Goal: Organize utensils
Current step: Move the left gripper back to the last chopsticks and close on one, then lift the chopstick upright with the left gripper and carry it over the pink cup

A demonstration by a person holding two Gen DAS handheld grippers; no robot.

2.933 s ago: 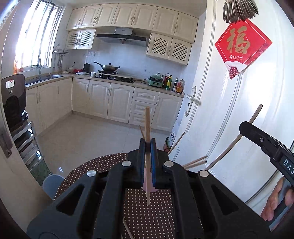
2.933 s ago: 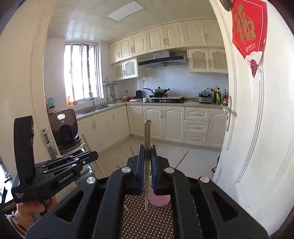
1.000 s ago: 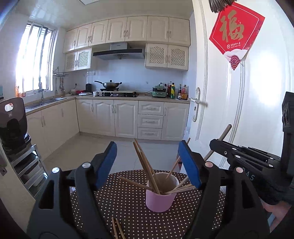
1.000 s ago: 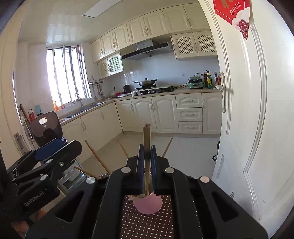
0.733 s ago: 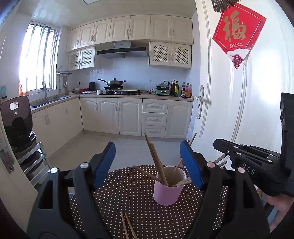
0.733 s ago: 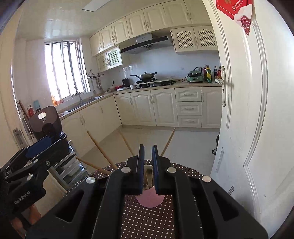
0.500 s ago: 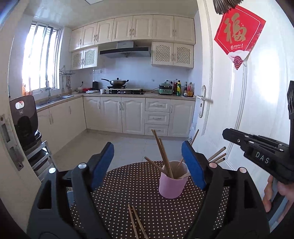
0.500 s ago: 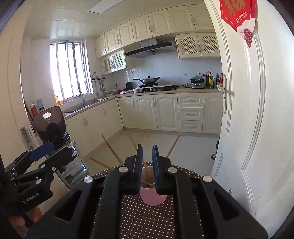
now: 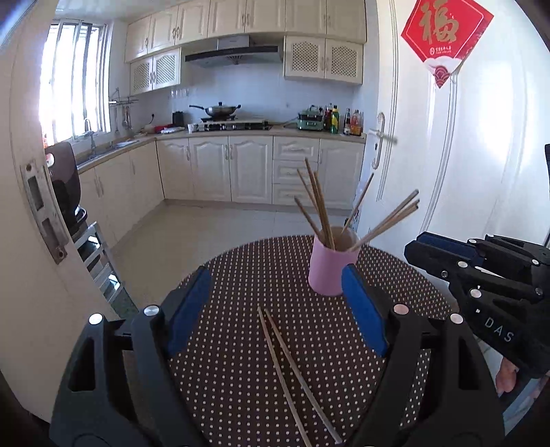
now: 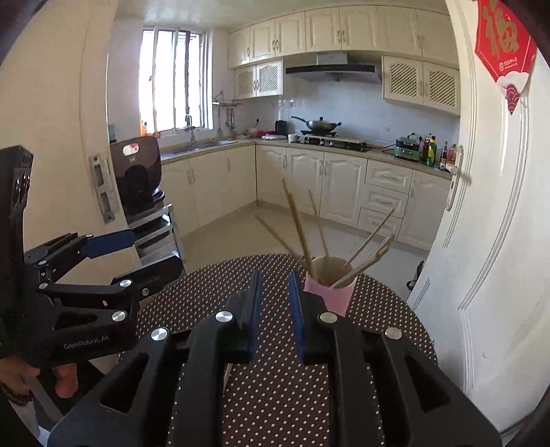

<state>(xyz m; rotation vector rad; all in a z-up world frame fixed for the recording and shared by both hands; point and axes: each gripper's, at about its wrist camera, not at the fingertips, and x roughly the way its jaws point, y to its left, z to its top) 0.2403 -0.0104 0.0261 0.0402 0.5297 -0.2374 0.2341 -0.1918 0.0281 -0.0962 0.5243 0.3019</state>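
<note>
A: Quick status. Where are the utensils?

B: Most chopsticks [image 9: 321, 206] stand fanned out in the pink cup [image 9: 330, 266], leaning diff. ways. Cup sits upright on the round dotted table [image 9: 240, 364], toward the far side near the white door [image 9: 481, 172]. Two loose chopsticks [image 9: 292, 371] lie flat on the cloth, side by side, nearly touching at the far ends, closer to the camera than the cup.

A: Left gripper?

B: Left gripper [image 9: 278, 306] has its jaws spread wide, nothing between the blue pads [image 9: 189, 309] but tablecloth. The loose pair lies on the table in the gap, pads not touching it. In the right wrist view it shows at the left edge [image 10: 130, 254], gaping, a hand [image 10: 37, 374] under its grip.

A: Right one?

B: Right gripper [image 10: 275, 302] has a narrow gap and the jaws are opening. Nothing between them. Cup [image 10: 331, 292] is just beyond and right of the right-hand finger, partly hidden behind it. From the left wrist view it hangs off the table's right side [image 9: 417, 249], away from the cup.

A: Background?

B: Kitchen cabinets, wok [image 9: 220, 110] on the stove, red paper decoration [image 9: 443, 31] on the door.
</note>
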